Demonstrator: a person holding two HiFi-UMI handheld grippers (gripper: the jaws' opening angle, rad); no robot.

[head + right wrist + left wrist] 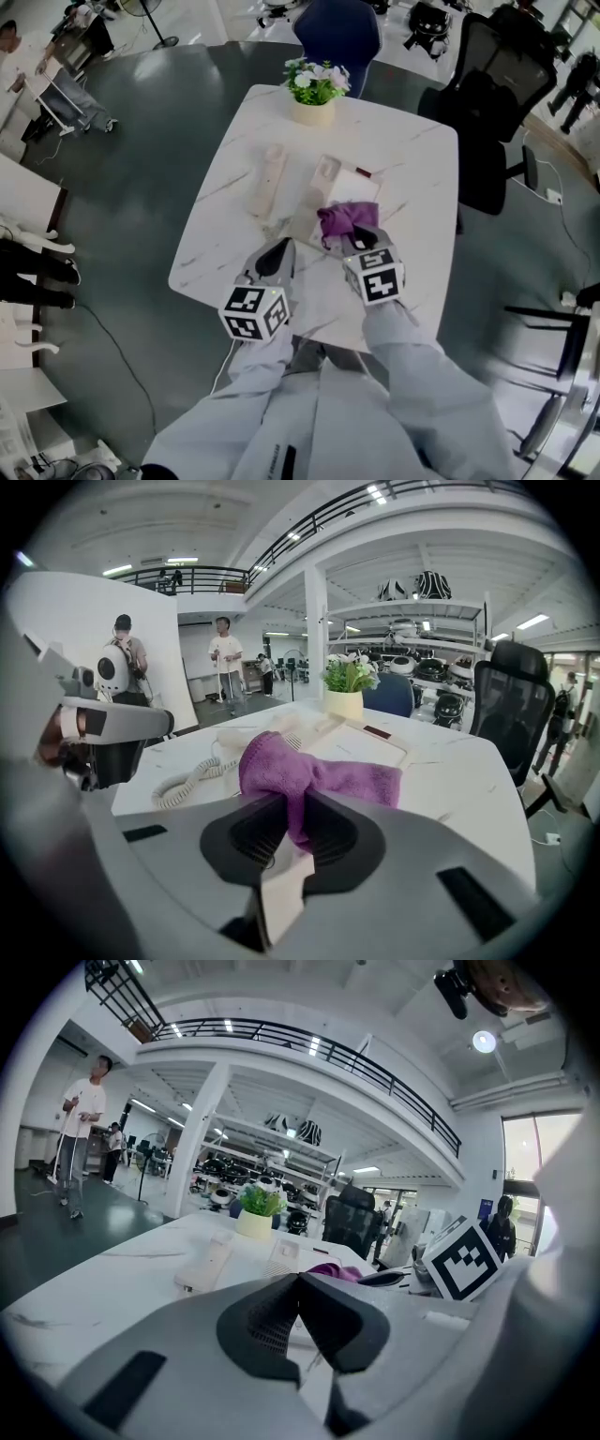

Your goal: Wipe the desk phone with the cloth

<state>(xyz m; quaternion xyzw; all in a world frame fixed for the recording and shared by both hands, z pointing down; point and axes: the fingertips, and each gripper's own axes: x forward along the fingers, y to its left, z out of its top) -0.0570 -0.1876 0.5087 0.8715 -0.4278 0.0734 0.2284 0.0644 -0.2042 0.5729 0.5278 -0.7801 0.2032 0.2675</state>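
The right tongs [292, 806] pinch a bunched, fuzzy purple cloth [281, 766] at the pale desk phone [354, 742]; left tongs [300, 1281] pressed together.

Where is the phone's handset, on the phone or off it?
Off. The handset lies on the table beside the phone base, not on it.

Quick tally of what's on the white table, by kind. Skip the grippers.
potted plant: 1
phone base: 1
handset: 1 (lying off the base, to its left)
purple cloth: 1 (pinched in the right gripper, draped at the base's near edge)
Total: 4
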